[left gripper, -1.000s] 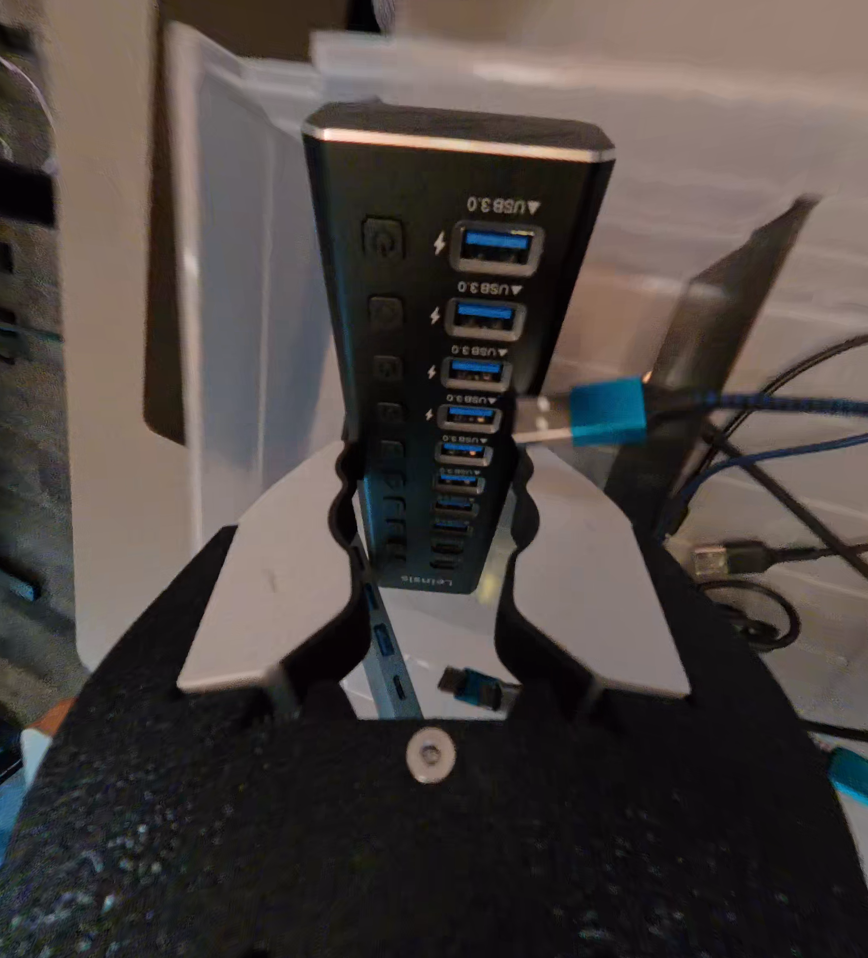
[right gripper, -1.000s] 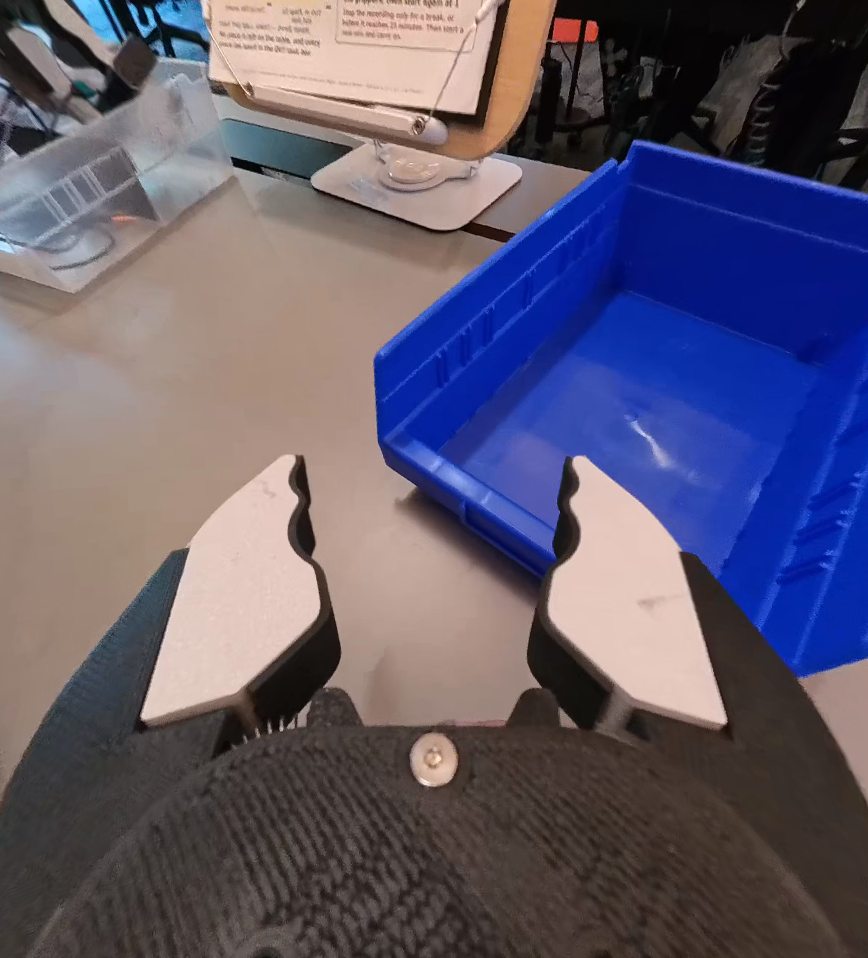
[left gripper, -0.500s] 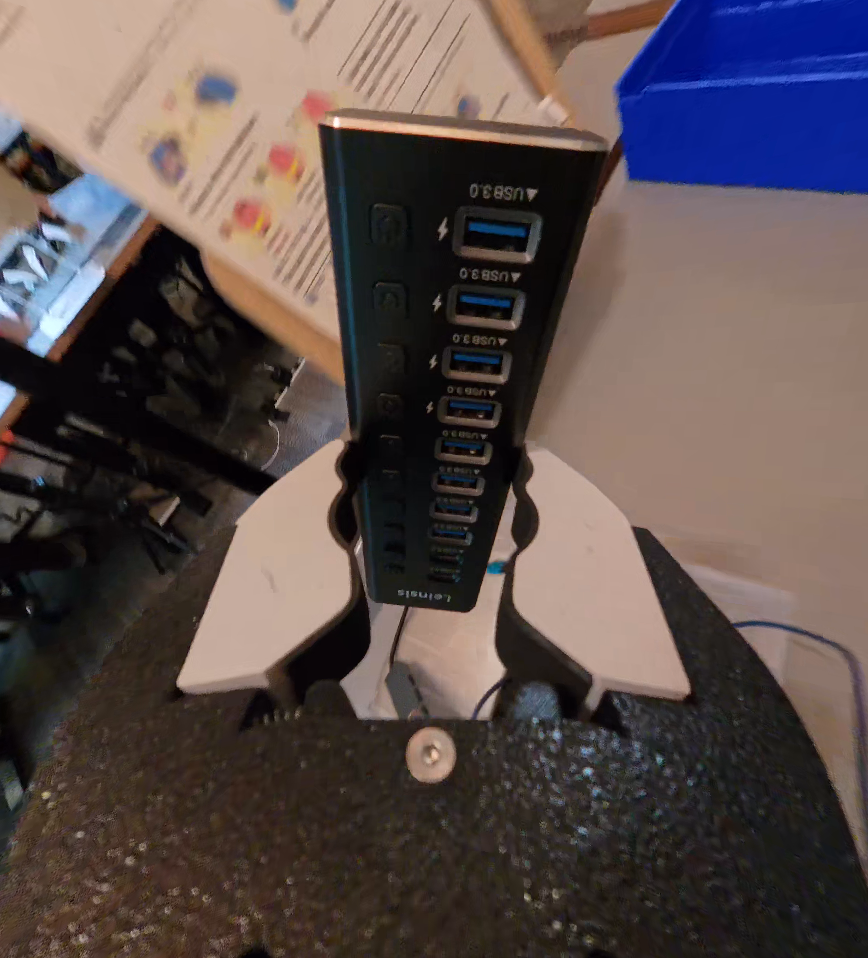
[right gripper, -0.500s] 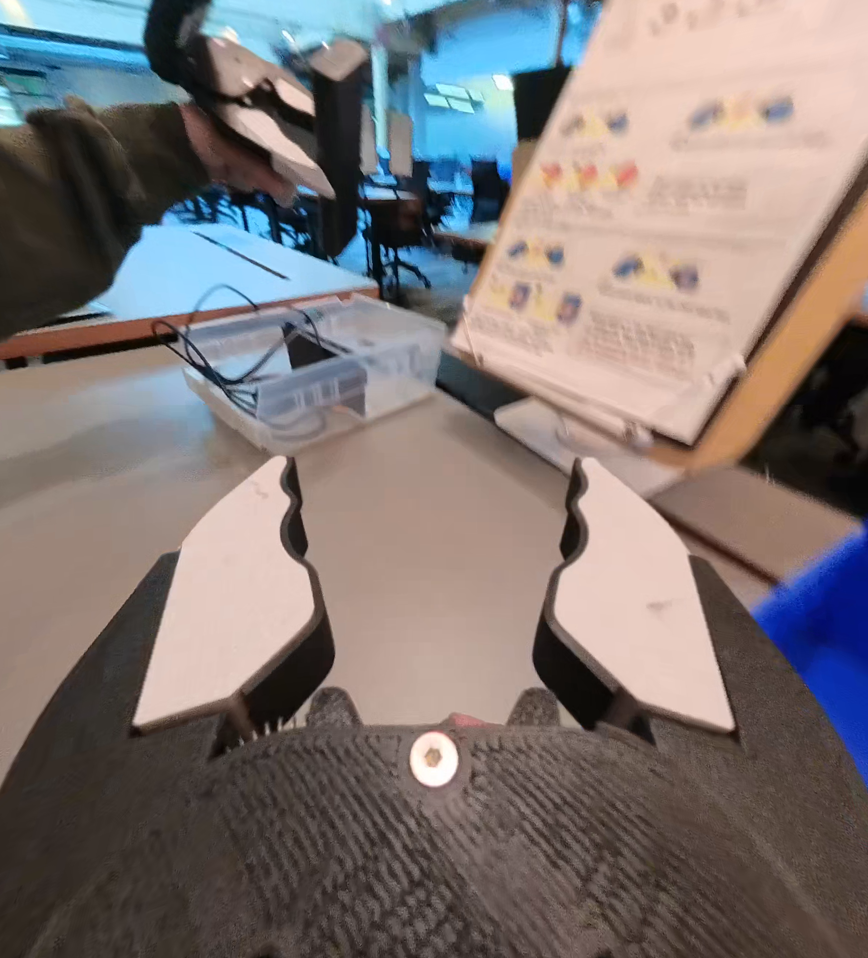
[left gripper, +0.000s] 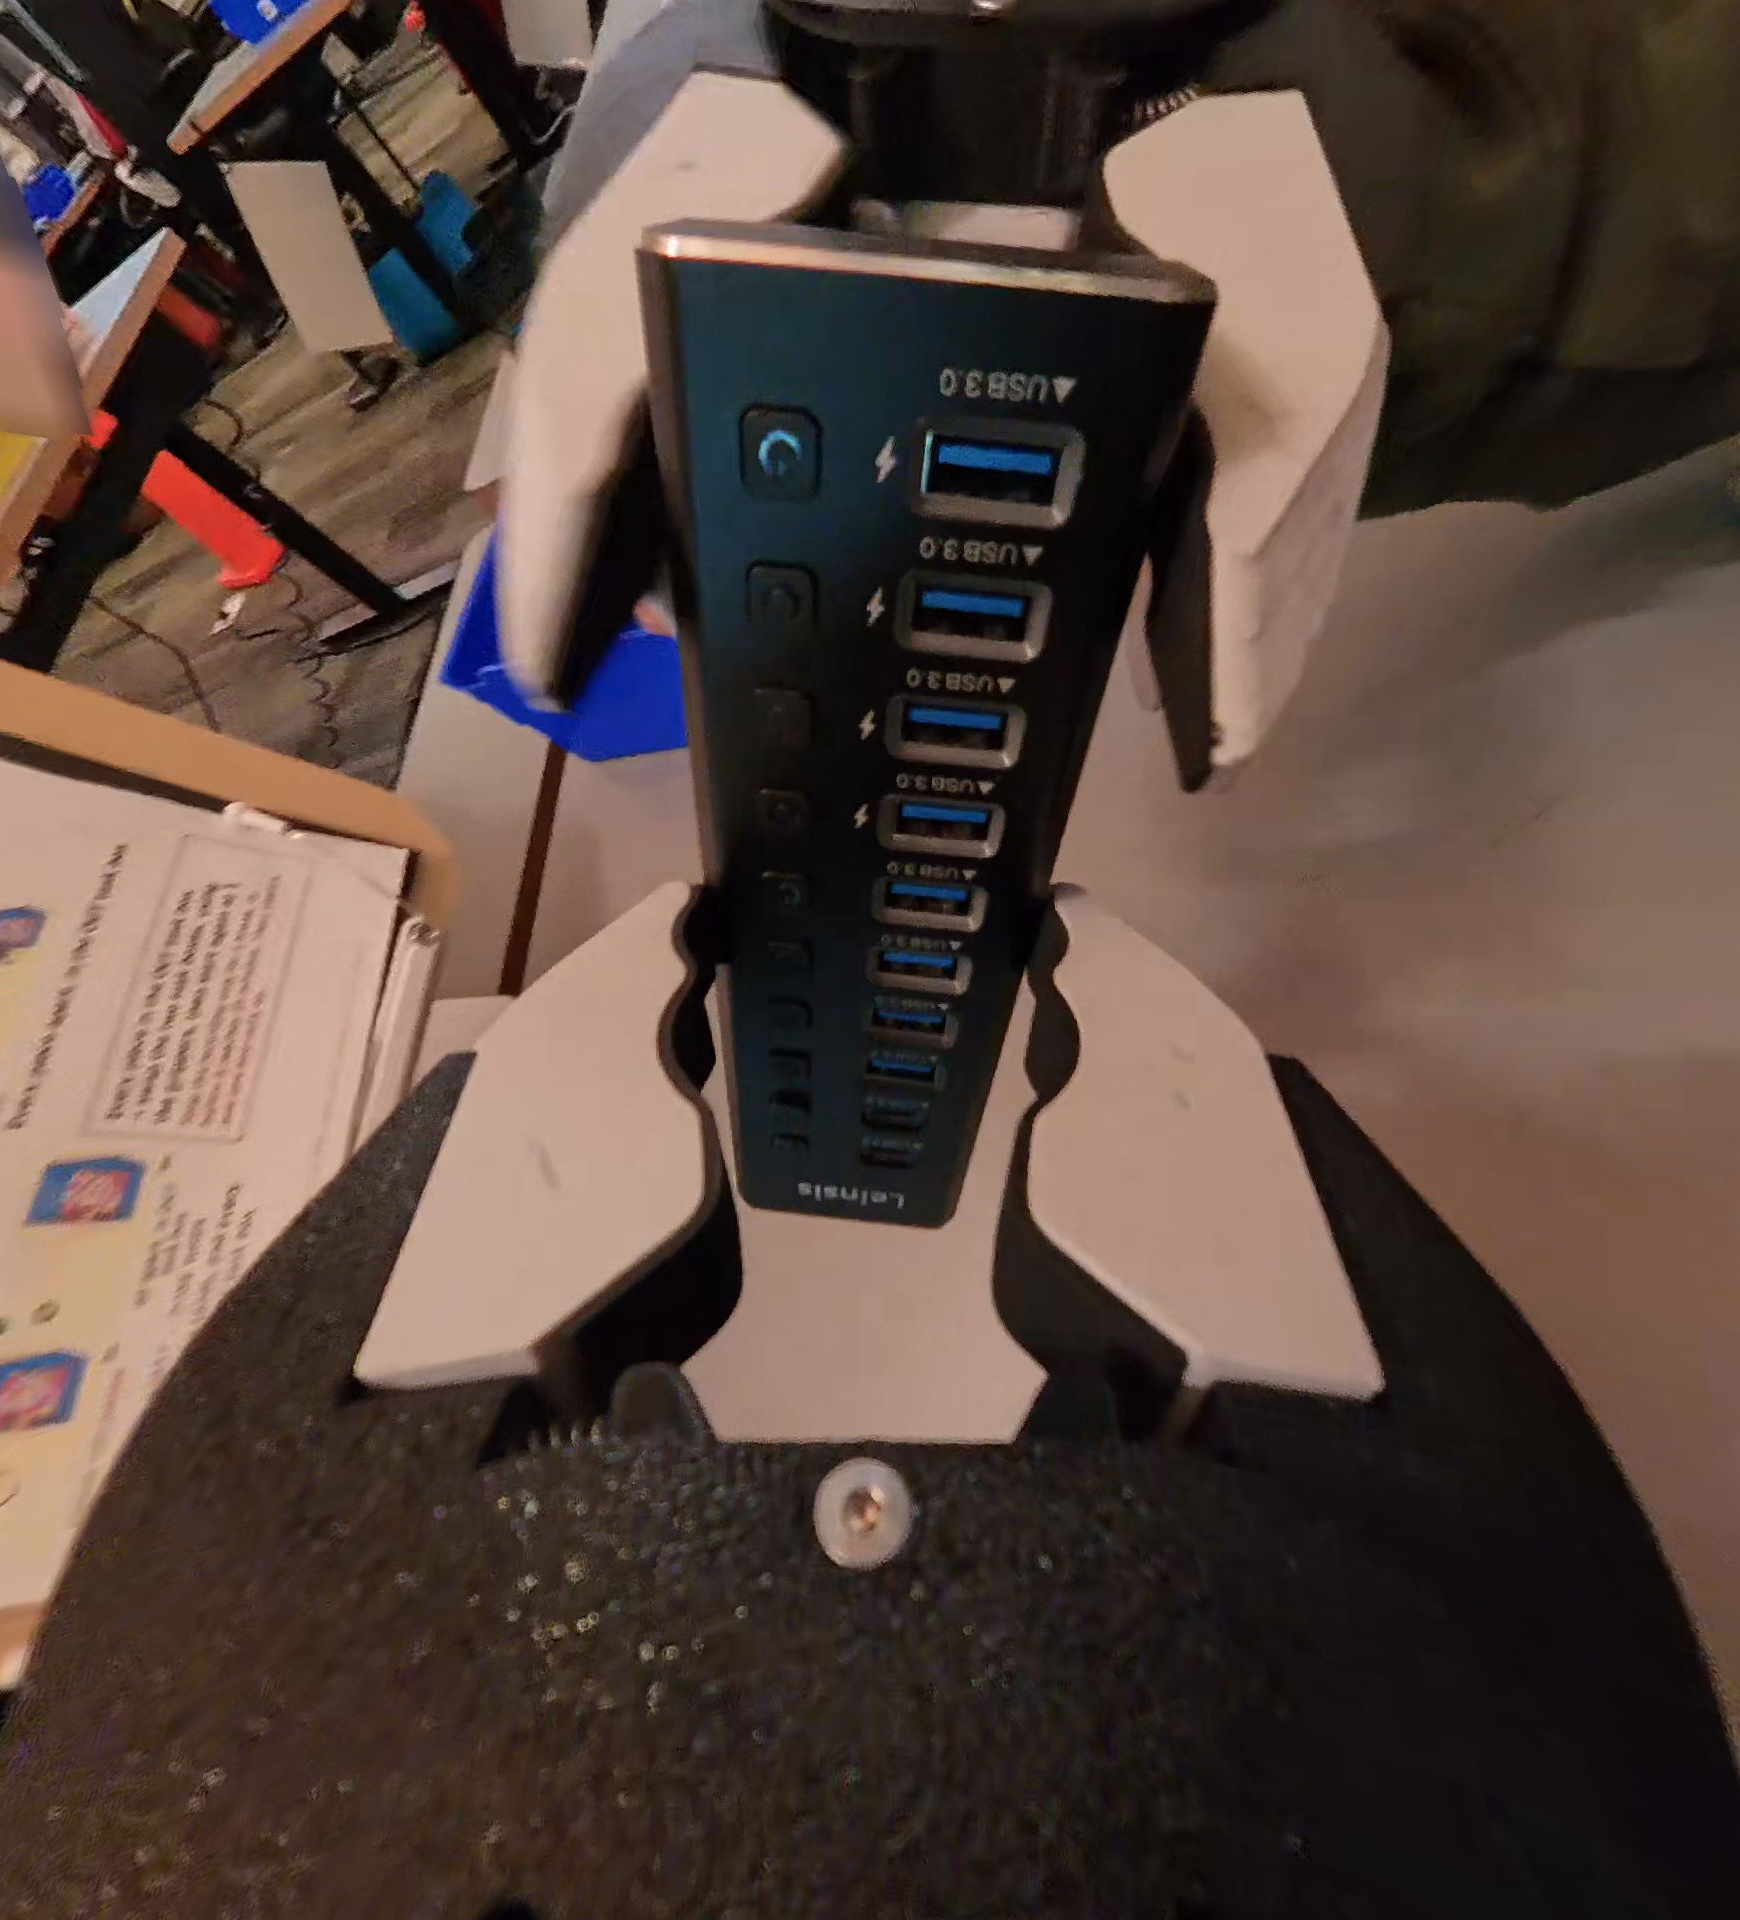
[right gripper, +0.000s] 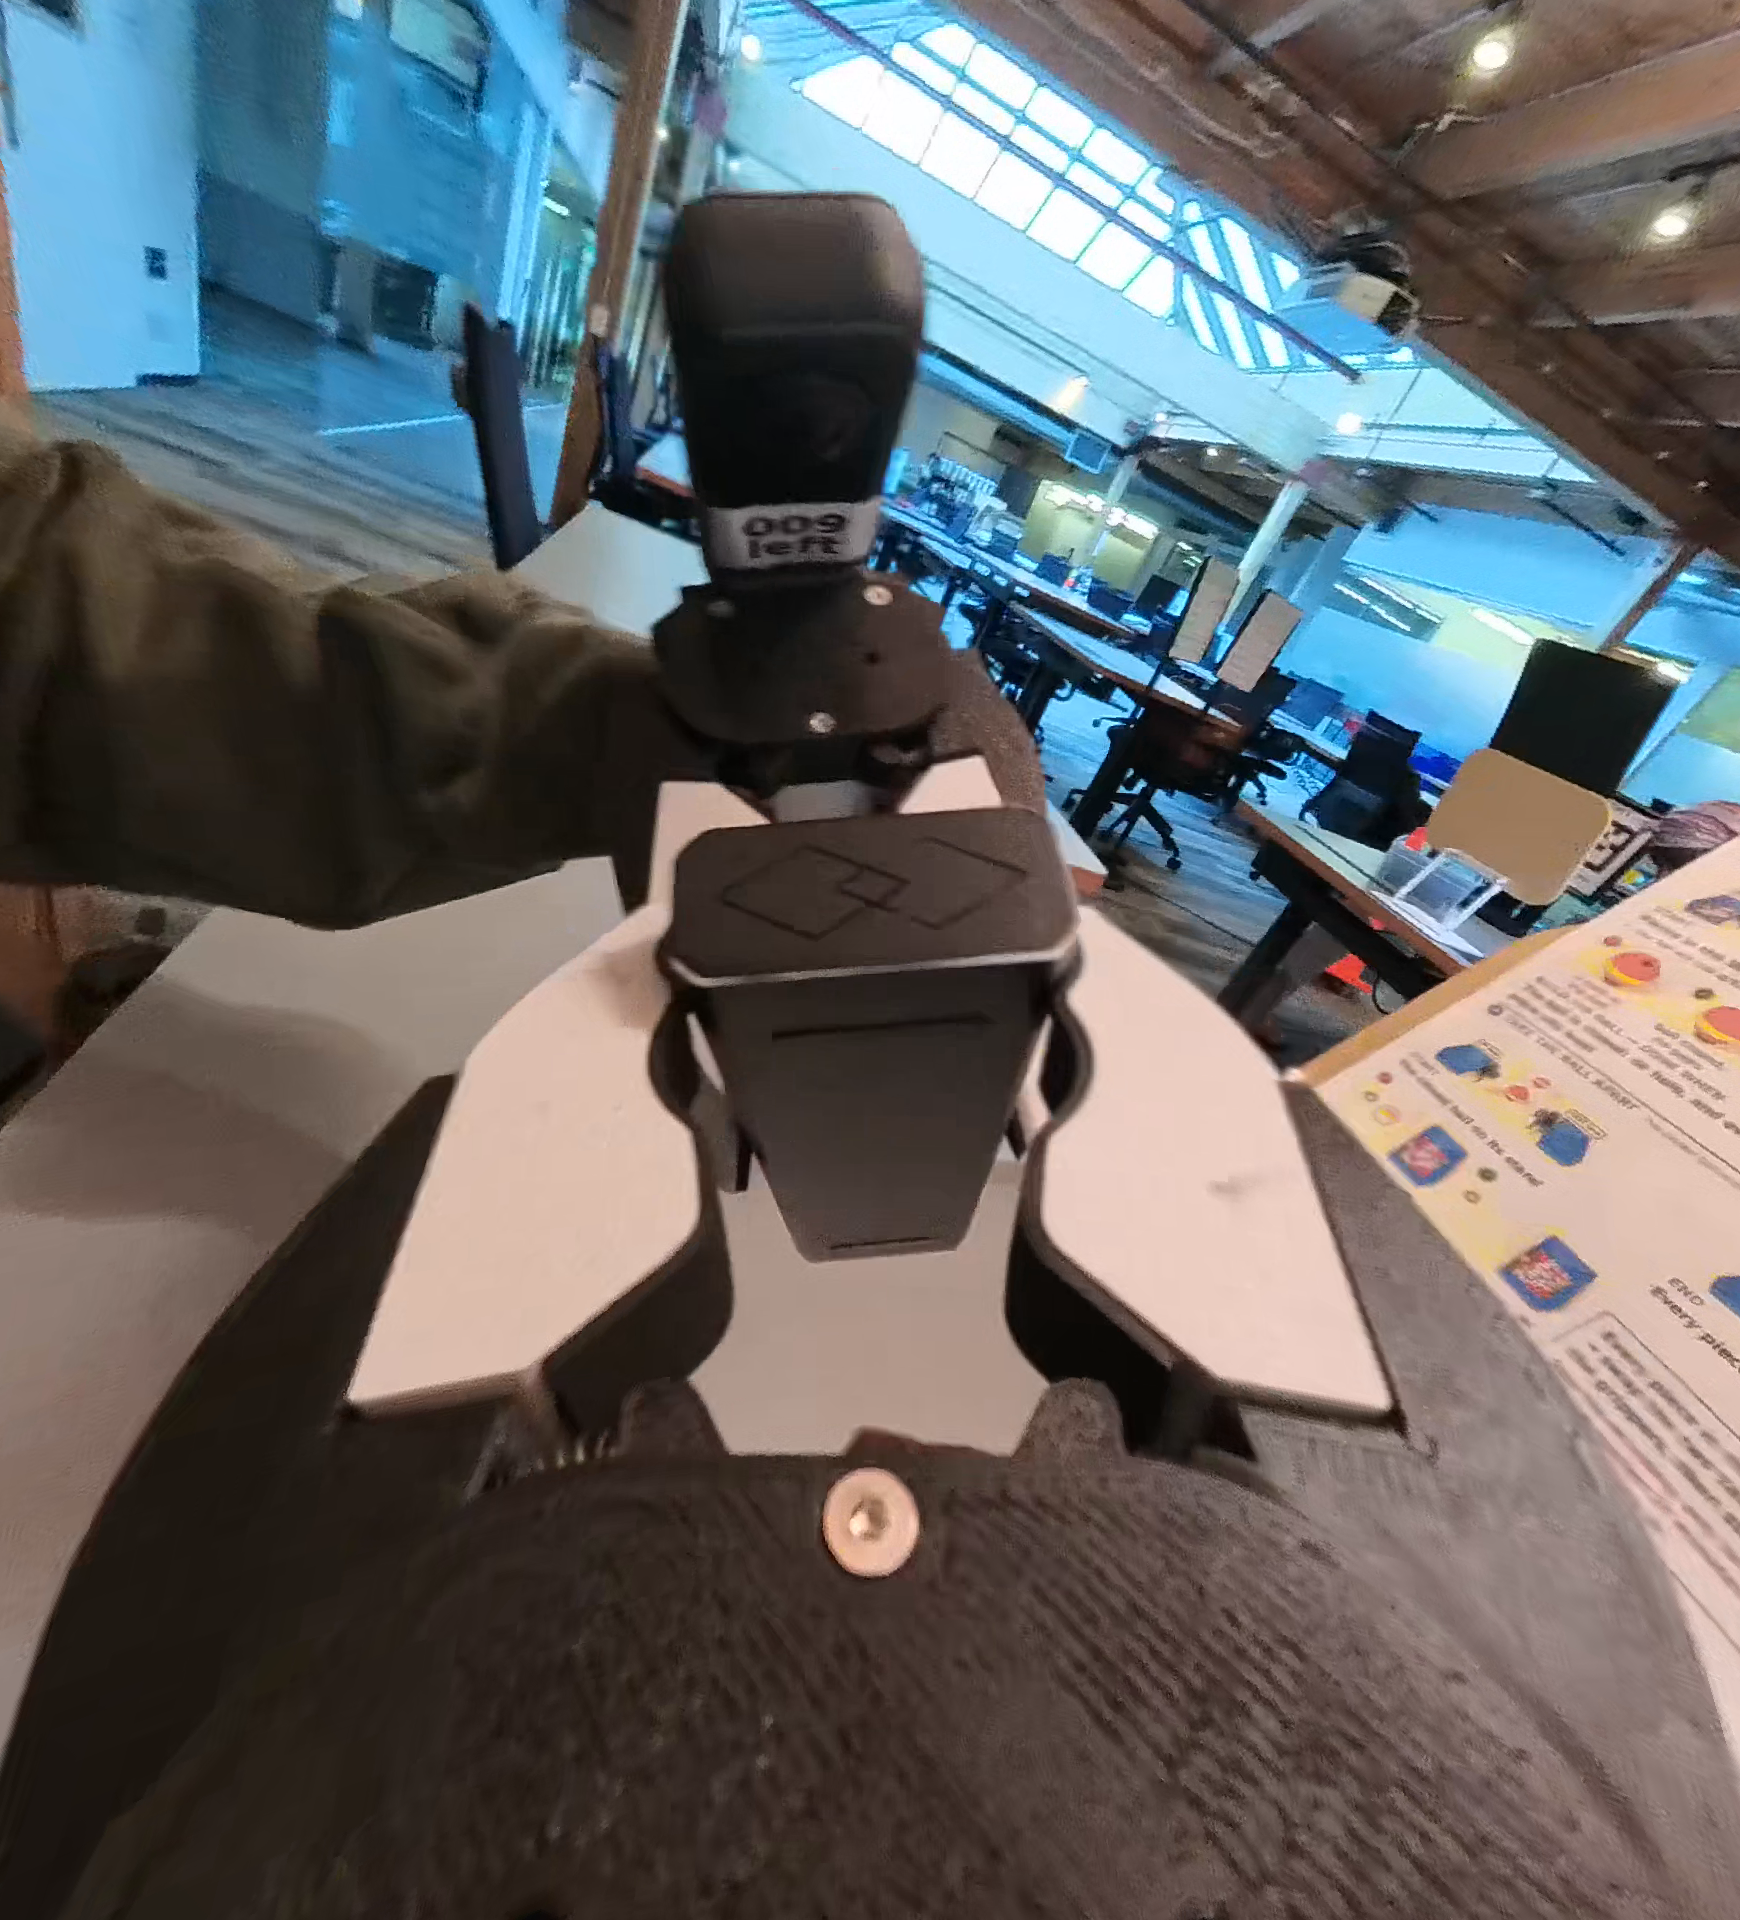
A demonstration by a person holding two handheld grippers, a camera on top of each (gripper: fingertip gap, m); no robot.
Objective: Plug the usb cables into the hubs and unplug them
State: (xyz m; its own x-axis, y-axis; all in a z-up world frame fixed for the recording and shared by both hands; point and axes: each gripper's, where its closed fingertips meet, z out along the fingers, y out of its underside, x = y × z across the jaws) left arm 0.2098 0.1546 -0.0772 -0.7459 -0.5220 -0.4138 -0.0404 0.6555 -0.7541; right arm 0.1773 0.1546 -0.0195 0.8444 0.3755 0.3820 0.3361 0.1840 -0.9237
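Clamping the long, rigid black metal USB hub [left gripper: 933, 727] at frame centre, the left gripper [left gripper: 871, 1049] and right gripper [right gripper: 871, 1049] pinch its narrow edges at opposite ends; it looks stiff, smooth, possibly slippery.

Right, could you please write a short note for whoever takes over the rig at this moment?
Left tongs: shut on the near end of the black hub, which is held in the air above the table.
Right tongs: facing the left ones and appear shut on the hub's far end.
Cables: none in view; every port that shows is empty.
Done: hub is lifted and held at both ends.
Left: fetch the cables, plug them in, then unplug them.
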